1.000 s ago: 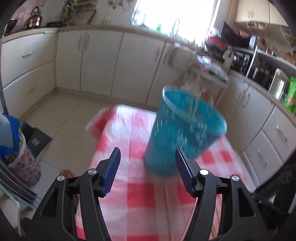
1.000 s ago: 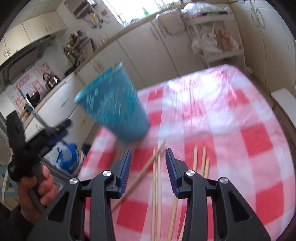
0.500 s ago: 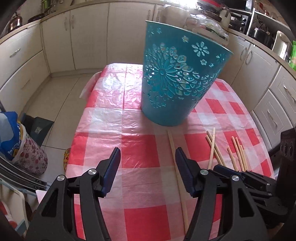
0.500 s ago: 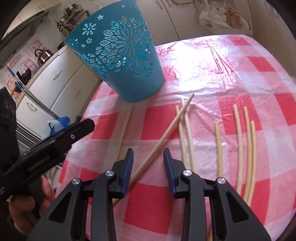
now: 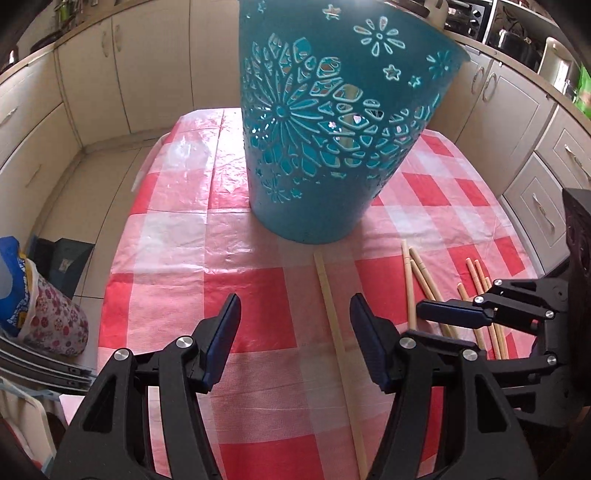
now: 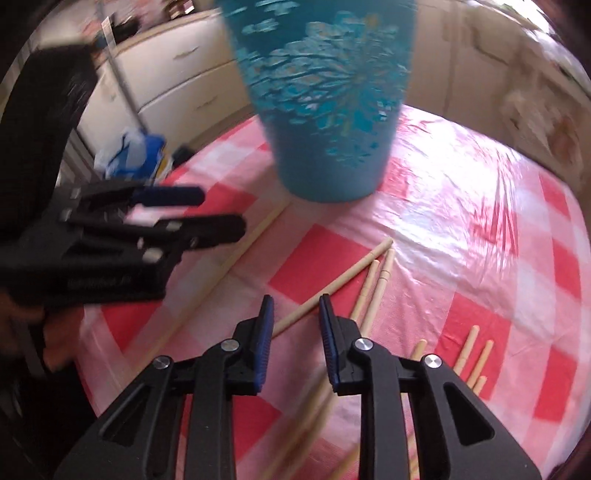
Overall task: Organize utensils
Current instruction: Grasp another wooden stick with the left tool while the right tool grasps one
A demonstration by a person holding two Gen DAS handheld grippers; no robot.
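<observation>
A teal cut-out bucket [image 5: 332, 133] stands upright on the red-and-white checked tablecloth [image 5: 166, 288]; it also shows in the right wrist view [image 6: 325, 110]. Several wooden chopsticks [image 6: 373, 291] lie loose on the cloth in front of it. One long stick [image 5: 334, 321] lies between my left gripper's fingers, under them. My left gripper [image 5: 295, 328] is open and empty, low over the cloth. My right gripper [image 6: 295, 317] is open and empty, over a slanted chopstick [image 6: 332, 286]. In the left wrist view the right gripper [image 5: 476, 314] is over the chopsticks at the right.
Cream kitchen cabinets [image 5: 122, 66] run around the table. A flowered bag with blue contents [image 5: 40, 314] stands on the floor to the left. The table edge [image 5: 110, 258] drops off at left. Appliances [image 5: 517, 33] stand on the counter at right.
Both grippers have moved forward and lower toward the bucket and chopsticks. The bucket now fills more of both views. The right gripper has swung over the slanted chopstick.
</observation>
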